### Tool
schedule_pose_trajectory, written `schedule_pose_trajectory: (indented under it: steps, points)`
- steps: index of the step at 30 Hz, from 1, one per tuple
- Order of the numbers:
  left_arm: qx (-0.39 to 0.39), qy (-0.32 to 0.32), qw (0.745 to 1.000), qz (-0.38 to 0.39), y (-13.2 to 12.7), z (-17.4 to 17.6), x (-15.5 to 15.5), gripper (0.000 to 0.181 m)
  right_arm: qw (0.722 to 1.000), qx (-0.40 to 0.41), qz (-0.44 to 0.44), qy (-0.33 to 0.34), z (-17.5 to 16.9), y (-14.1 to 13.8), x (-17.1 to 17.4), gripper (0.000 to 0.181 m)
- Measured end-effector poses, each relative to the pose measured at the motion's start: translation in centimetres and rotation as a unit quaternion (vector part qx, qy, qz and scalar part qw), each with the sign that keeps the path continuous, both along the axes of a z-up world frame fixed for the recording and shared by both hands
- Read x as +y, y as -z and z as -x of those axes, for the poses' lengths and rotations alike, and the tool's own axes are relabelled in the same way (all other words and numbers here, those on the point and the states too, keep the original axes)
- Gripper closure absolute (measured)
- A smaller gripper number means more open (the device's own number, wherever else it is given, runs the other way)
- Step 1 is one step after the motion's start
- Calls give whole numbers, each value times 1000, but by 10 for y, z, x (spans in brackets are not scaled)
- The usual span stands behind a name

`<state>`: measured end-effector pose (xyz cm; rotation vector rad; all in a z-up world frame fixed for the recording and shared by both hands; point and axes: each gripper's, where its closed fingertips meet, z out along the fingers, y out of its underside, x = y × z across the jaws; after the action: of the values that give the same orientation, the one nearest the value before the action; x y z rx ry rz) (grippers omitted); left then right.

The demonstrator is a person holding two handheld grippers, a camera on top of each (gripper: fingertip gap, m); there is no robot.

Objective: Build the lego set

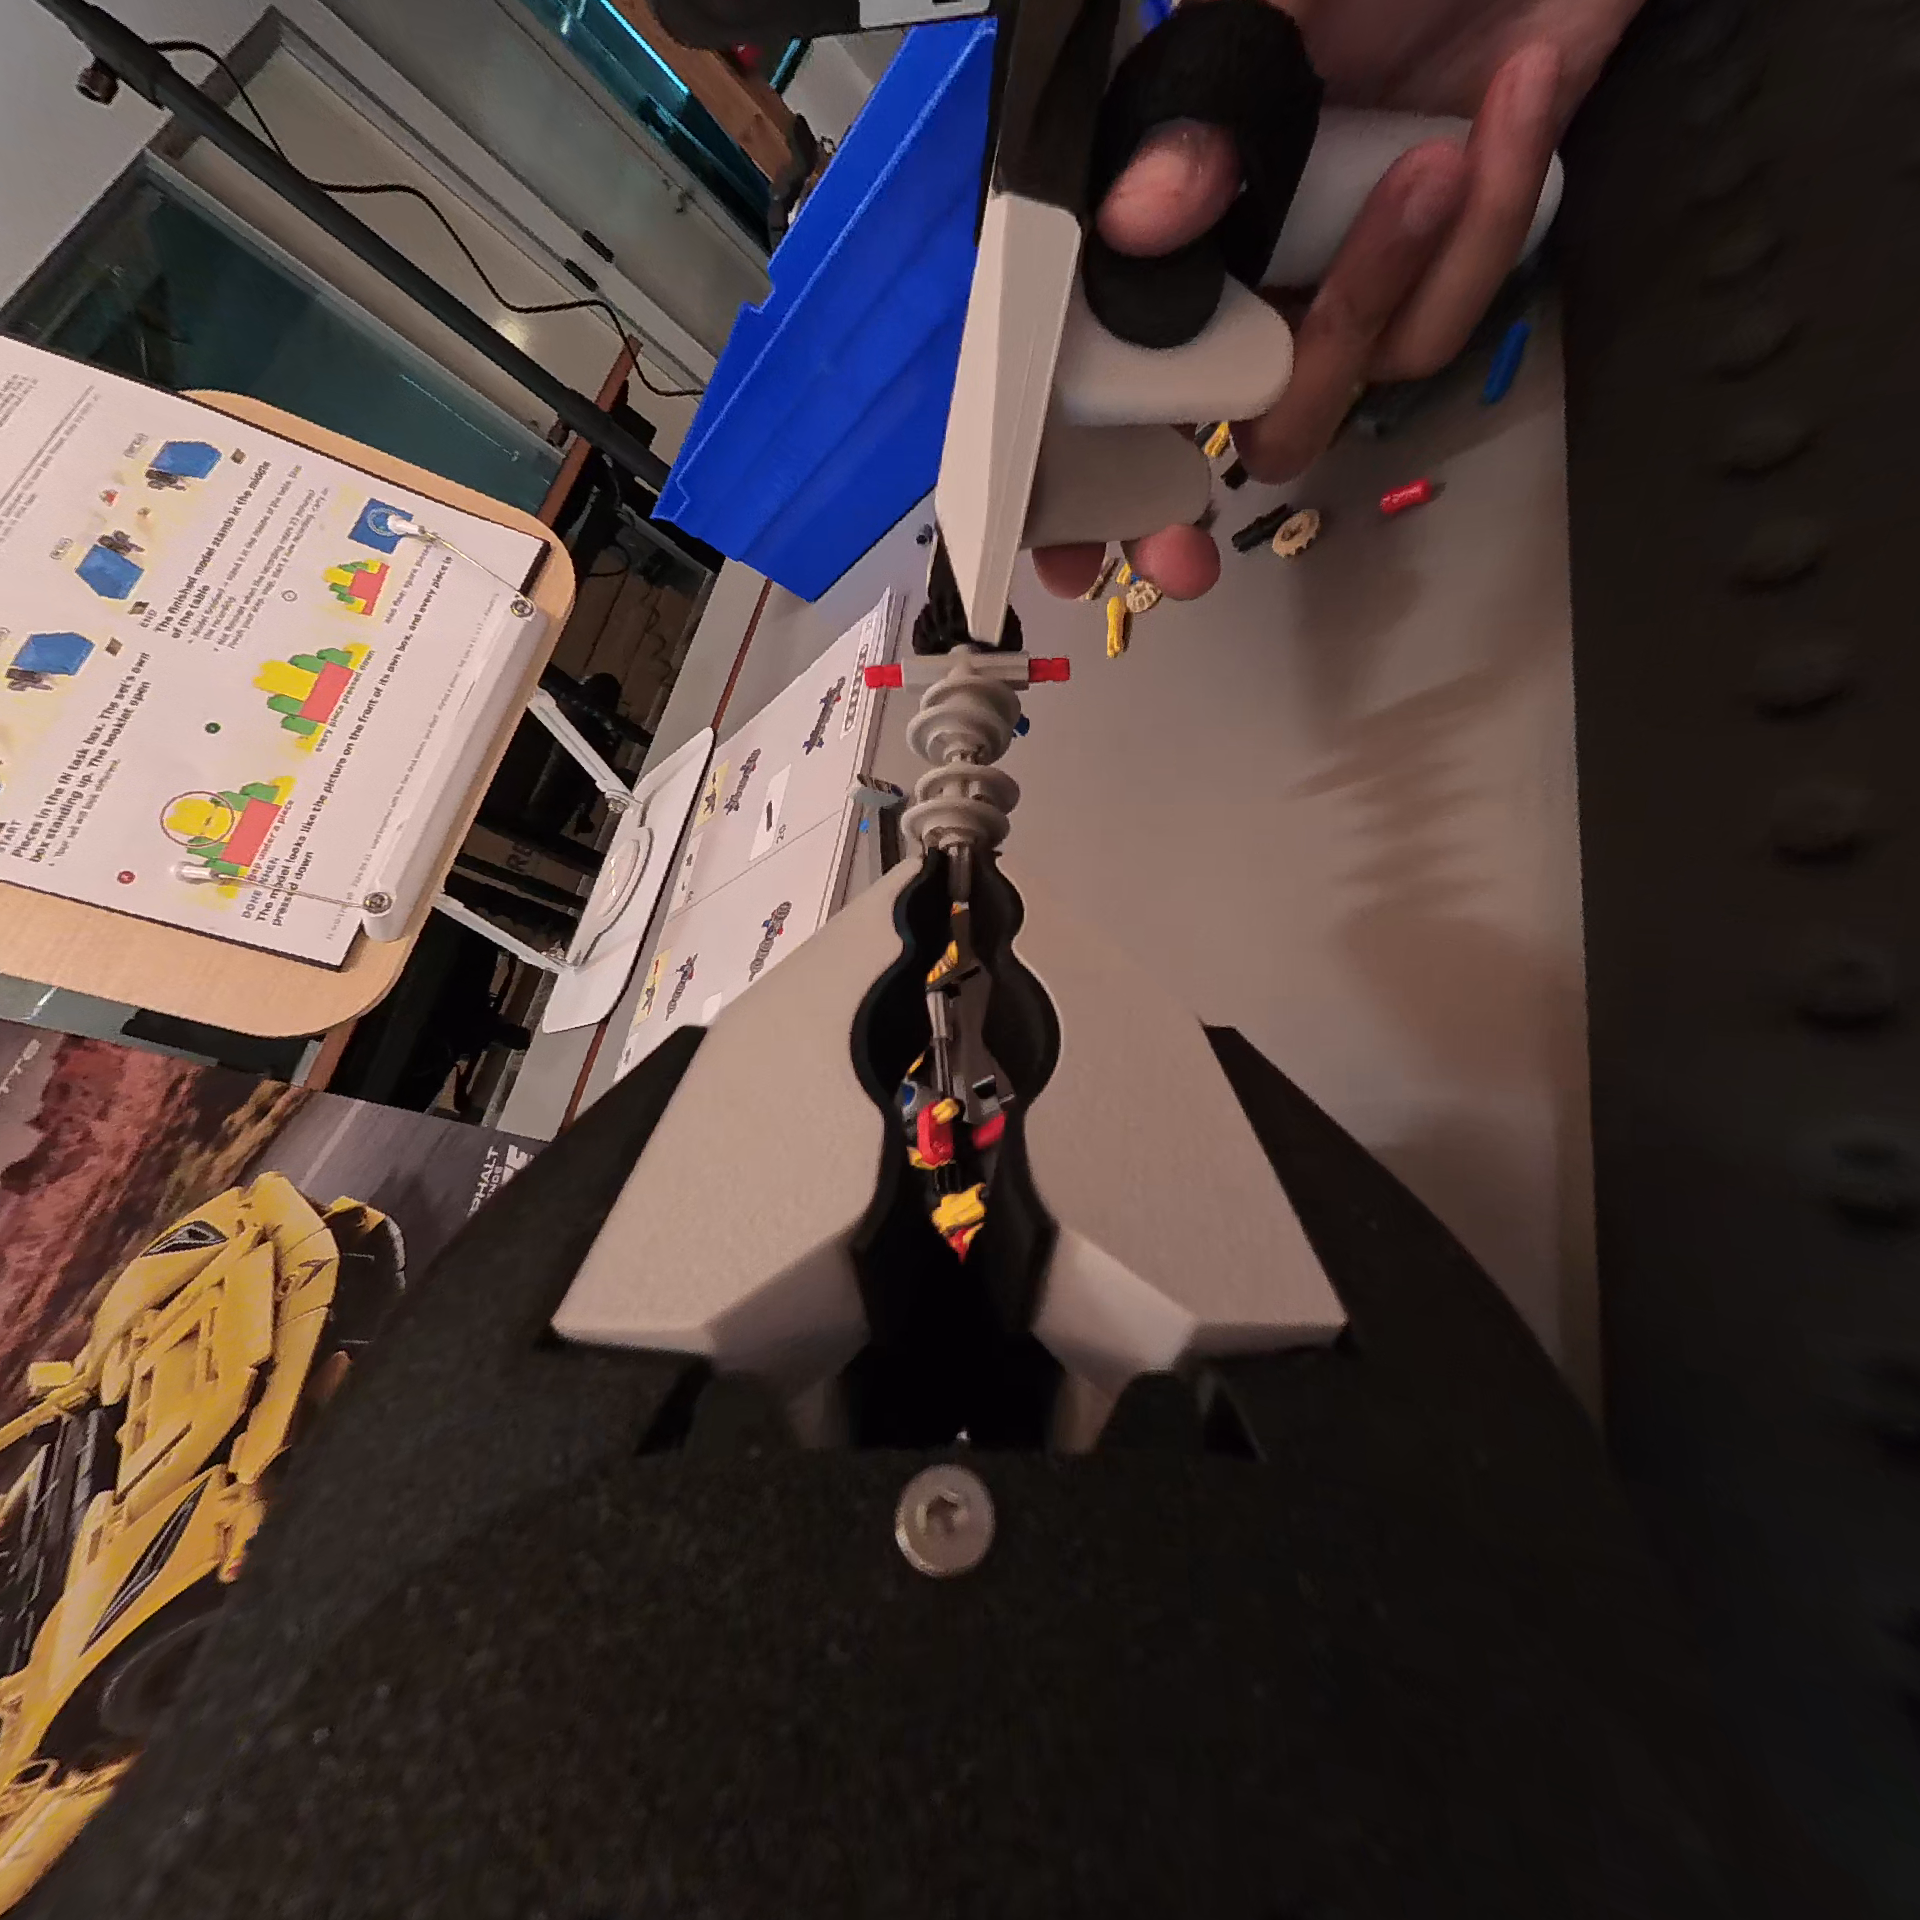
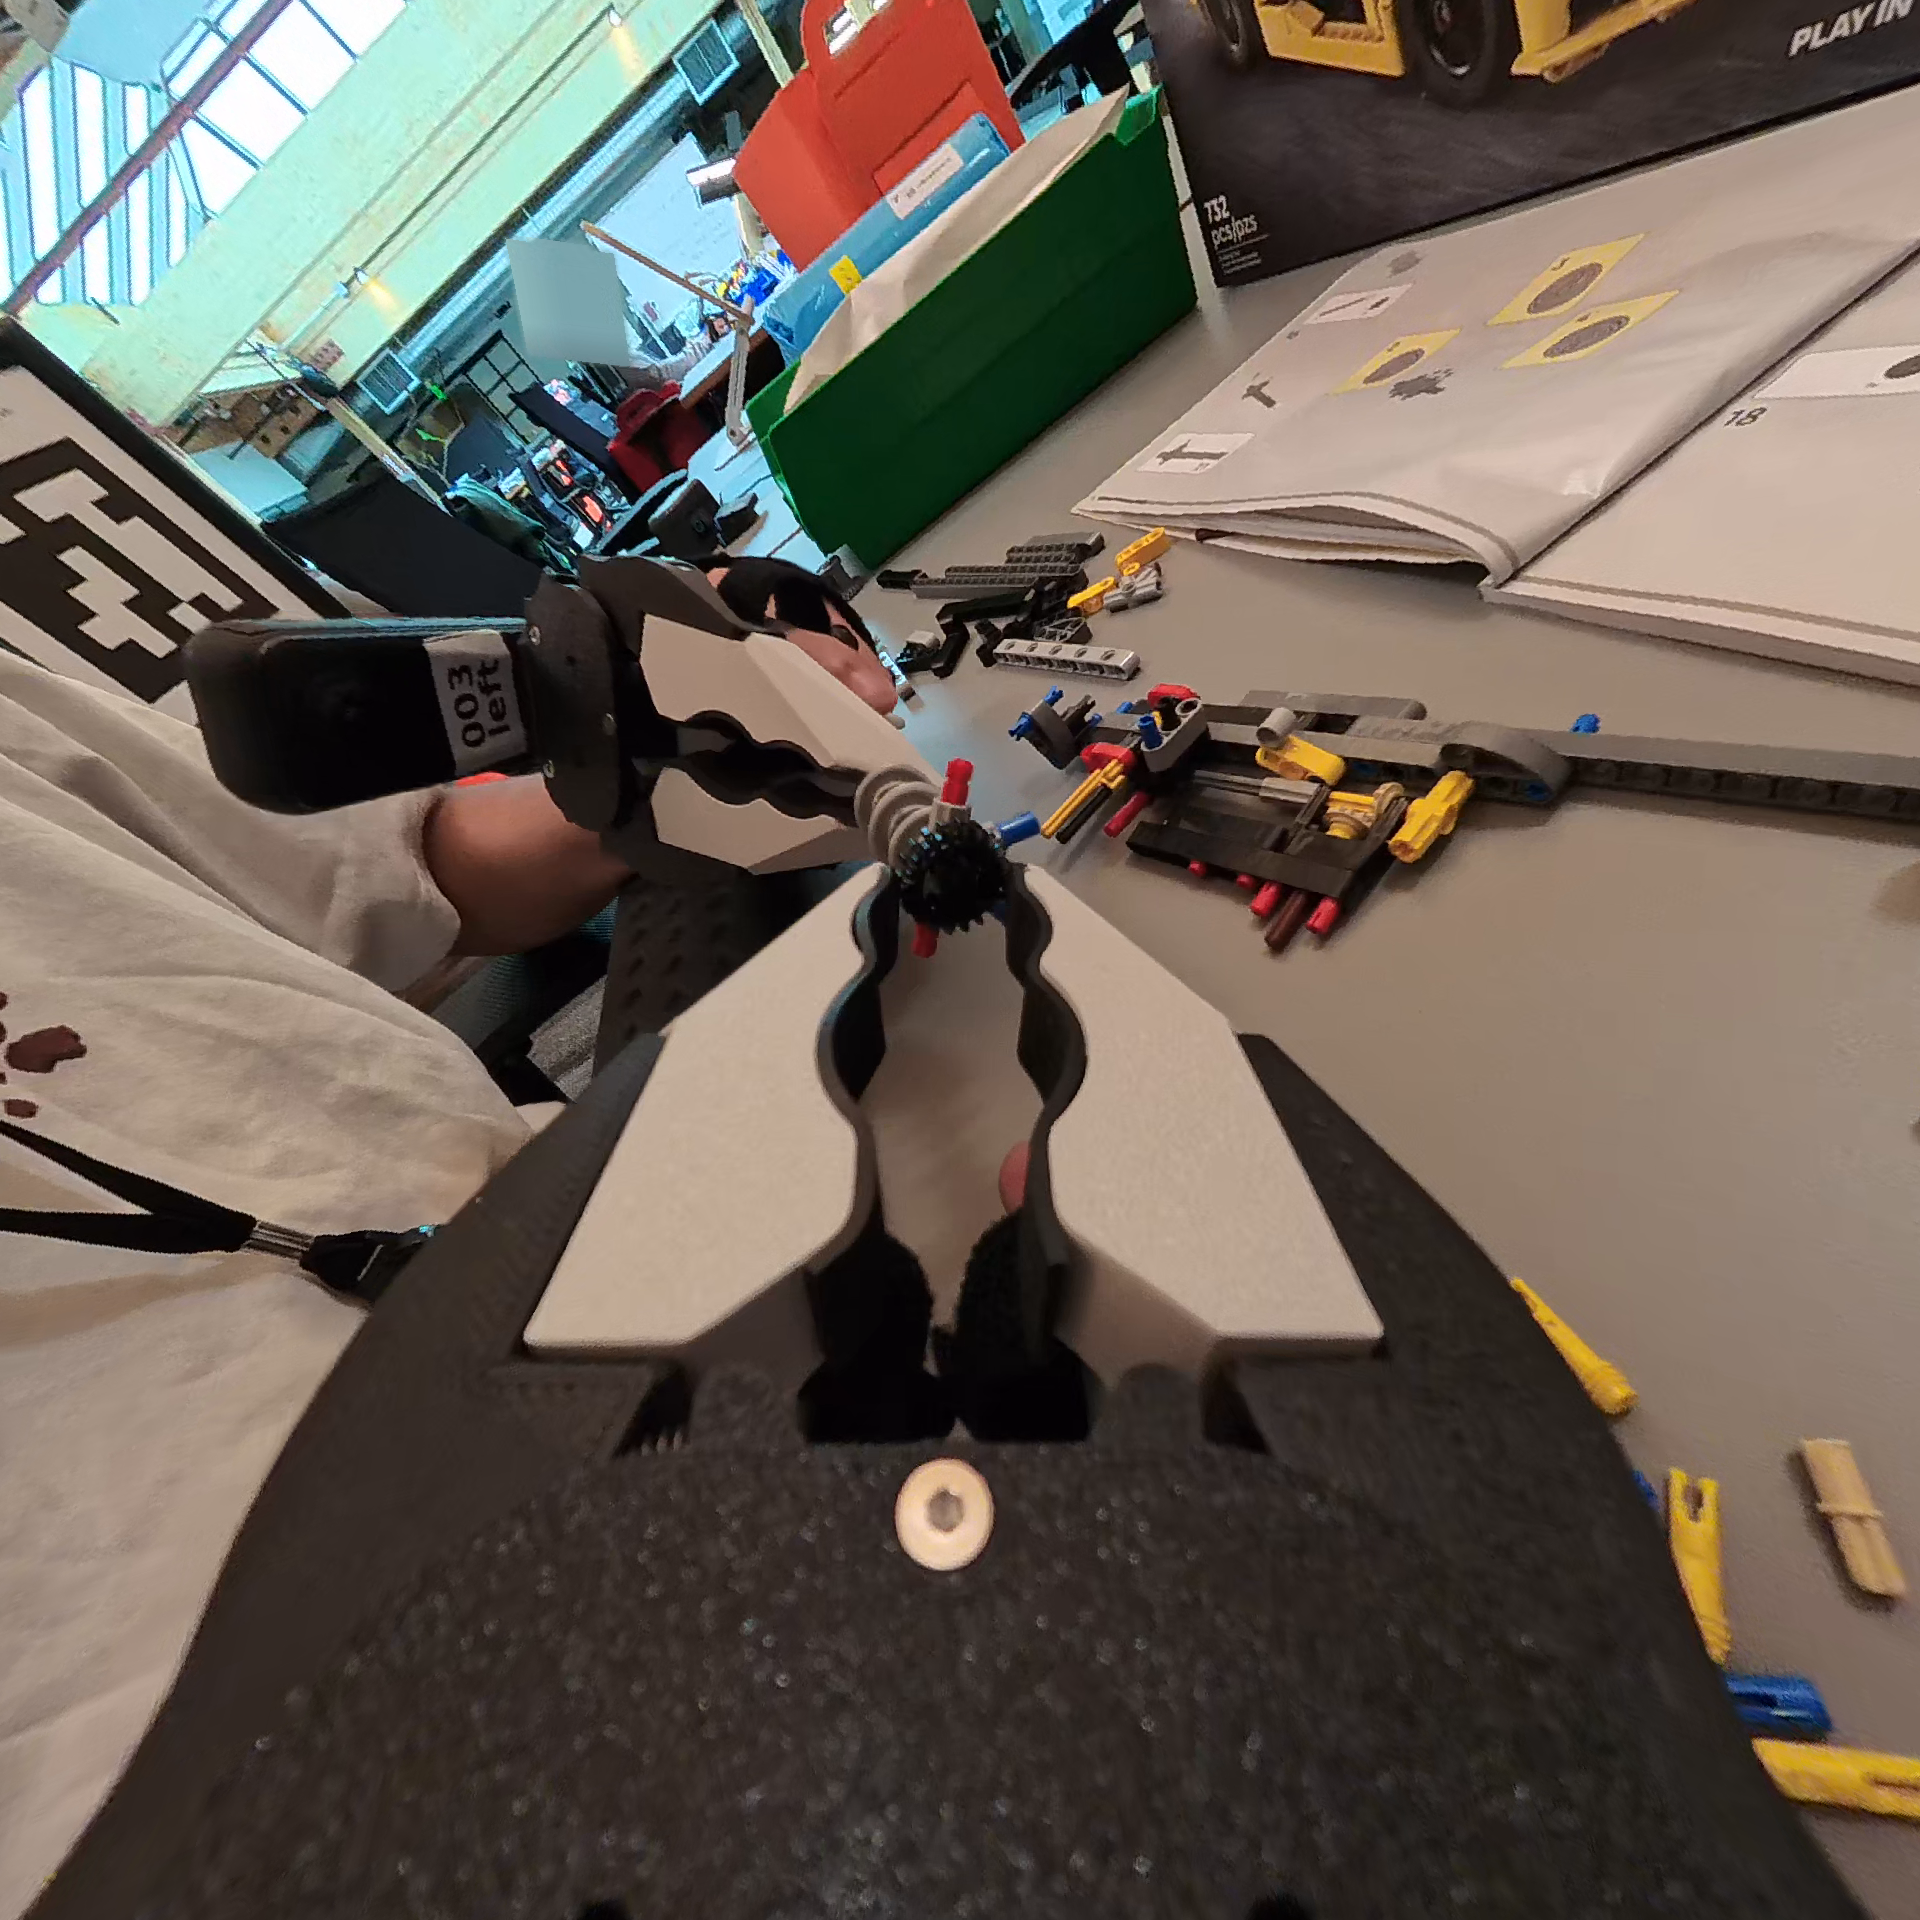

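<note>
Fingers of our left gripper (image 1: 961, 868) pinch the grey worm-gear shaft (image 1: 961, 764); right gripper (image 2: 951, 883) apparently nips the black gear (image 2: 951, 871). Misalignment could pop either free.

In the right wrist view, a gear (image 2: 951, 871) is held at the tips of the right gripper (image 2: 951, 883), above the table (image 2: 1351, 1091). The left gripper (image 2: 868, 805) is placed to the left of it, and a ribbed piece (image 2: 896, 805) is clamped at its tips, touching the gear. A partly built frame (image 2: 1278, 790) is laid on the table beyond and to the right. Behind it, loose beams (image 2: 1029, 608) are scattered, and an open booklet (image 2: 1507, 436) is spread farther right. A bin (image 2: 987, 416) and a set box (image 2: 1455, 135) are placed at the back. Loose pins (image 2: 1704, 1558) are scattered near the right edge.
</note>
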<state>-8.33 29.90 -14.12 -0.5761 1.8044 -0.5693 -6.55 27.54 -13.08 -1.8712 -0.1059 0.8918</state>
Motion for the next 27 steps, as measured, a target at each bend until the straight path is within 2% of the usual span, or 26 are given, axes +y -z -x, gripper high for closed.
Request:
schedule_pose_trajectory:
  steps: [9, 15, 18, 21, 25, 27]
  points:
    - [-1, 2, 1000, 8, -1, 0, -2, 179, 1000, -3, -8, 2, 0, -3, 0, 162]
    - [32, 5, 991, 131, -5, -1, -1, 179, 992, -100, -75, 33, -4, -10, 3, 162]
    - [58, 21, 971, 231, -10, 3, -2, 175, 985, -122, -106, 54, -9, -18, 3, 162]
    - [94, 53, 936, 335, -16, 6, -6, 172, 978, -153, -127, 58, -7, -21, 2, 162]
    - [140, 87, 892, 421, -17, 12, -11, 170, 971, -175, -154, 52, -2, -26, -1, 162]
    - [153, 98, 877, 445, -18, 14, -11, 176, 970, -173, -164, 50, 0, -29, -2, 162]
